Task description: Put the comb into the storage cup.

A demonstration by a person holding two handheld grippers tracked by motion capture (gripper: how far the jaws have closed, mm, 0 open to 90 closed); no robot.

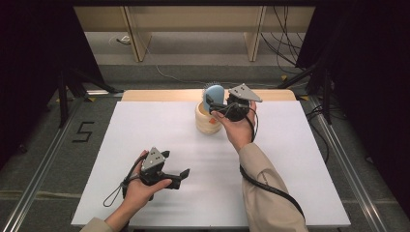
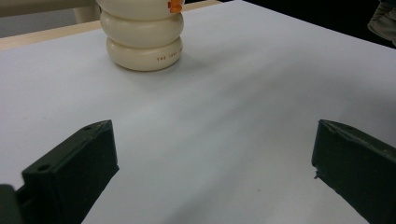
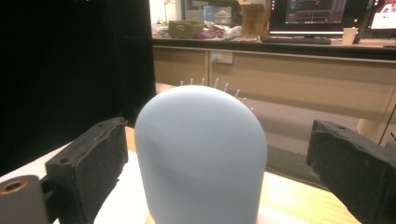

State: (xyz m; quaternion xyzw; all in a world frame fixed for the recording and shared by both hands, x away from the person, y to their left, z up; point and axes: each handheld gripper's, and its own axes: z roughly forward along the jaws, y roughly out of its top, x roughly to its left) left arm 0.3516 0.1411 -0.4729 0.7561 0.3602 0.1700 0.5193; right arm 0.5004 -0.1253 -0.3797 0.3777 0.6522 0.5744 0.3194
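- High view: the white desk (image 1: 145,125) carries a cream ribbed holder (image 1: 207,122) near its far edge, right of the middle. A pale blue brush (image 1: 212,95) stands upright in the holder, its rounded back toward the camera and fine bristle tips showing along its top edge. The right tool (image 1: 216,106) is held at the brush from the right, its jaws at either side of the blue head. The left tool (image 1: 177,173) sits low over the near left part of the desk, well apart from the holder, jaws pointing right.
- Left gripper view: the left tool's two black jaws stand wide apart with nothing but bare desk between them. The cream holder (image 2: 142,39) stands farther off at upper left, built of stacked rounded rings, with a small orange spot (image 2: 175,5) near its top.
- Right gripper view: the blue brush (image 3: 203,158) rises in the middle between the right tool's jaws. Both jaws are spread, with a clear gap on each side of the head, so they are not clamping it. White bristle tips (image 3: 219,85) peek over the top of the brush.
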